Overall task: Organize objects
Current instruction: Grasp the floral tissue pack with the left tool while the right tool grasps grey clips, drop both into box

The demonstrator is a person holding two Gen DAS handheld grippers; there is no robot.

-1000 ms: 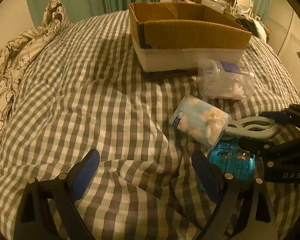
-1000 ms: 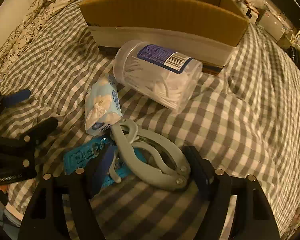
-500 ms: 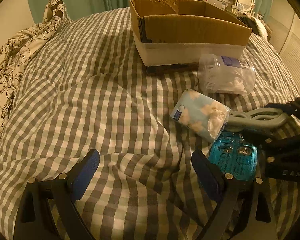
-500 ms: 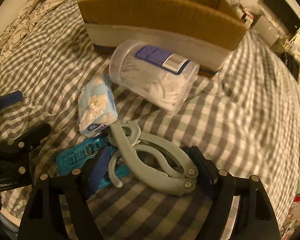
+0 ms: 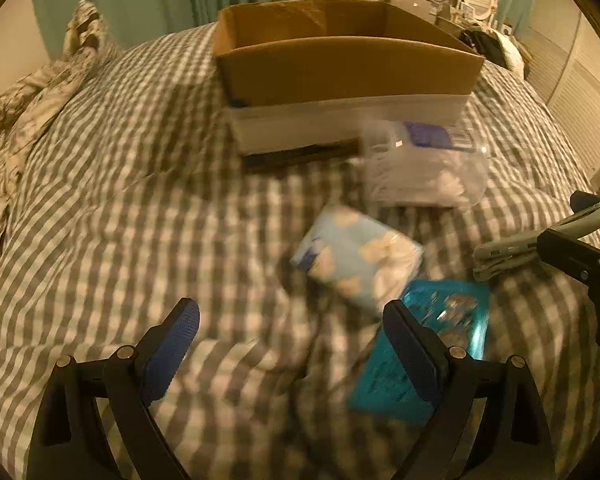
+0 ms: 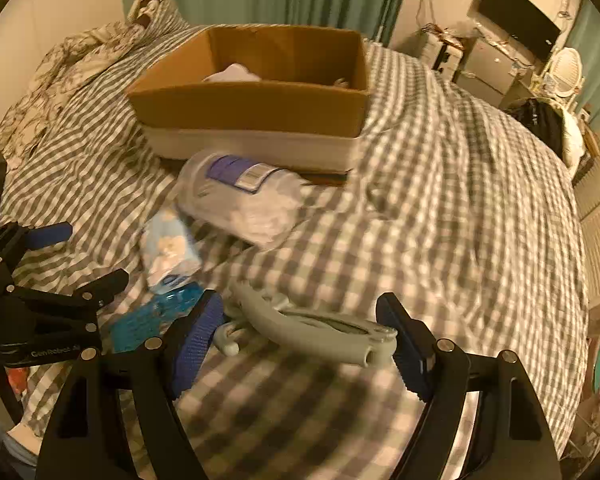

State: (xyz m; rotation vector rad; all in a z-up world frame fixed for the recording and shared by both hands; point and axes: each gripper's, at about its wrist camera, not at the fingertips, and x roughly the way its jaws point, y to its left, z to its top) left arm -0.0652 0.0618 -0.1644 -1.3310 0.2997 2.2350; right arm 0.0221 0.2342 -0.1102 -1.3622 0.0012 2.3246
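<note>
My right gripper [image 6: 306, 334] is shut on a grey plastic clip [image 6: 320, 330] and holds it above the checked bedcover; the clip also shows at the right edge of the left wrist view [image 5: 540, 240]. My left gripper [image 5: 292, 344] is open and empty above the cover. A blue-white tissue pack [image 5: 356, 256], a teal flat packet [image 5: 424, 348] and a clear plastic jar [image 5: 424, 172] lie on the bed in front of a cardboard box [image 5: 340, 56]. The box [image 6: 256, 92] holds something white.
A patterned duvet [image 5: 24, 108] is bunched at the left. Green curtains, a dresser with a TV [image 6: 520, 20] and a round mirror stand beyond the bed. The checked bedcover [image 6: 460, 184] spreads to the right.
My right gripper has lifted the grey clip off the teal packet and risen, so the box's inside now shows. My left gripper has moved a little forward, still open.
</note>
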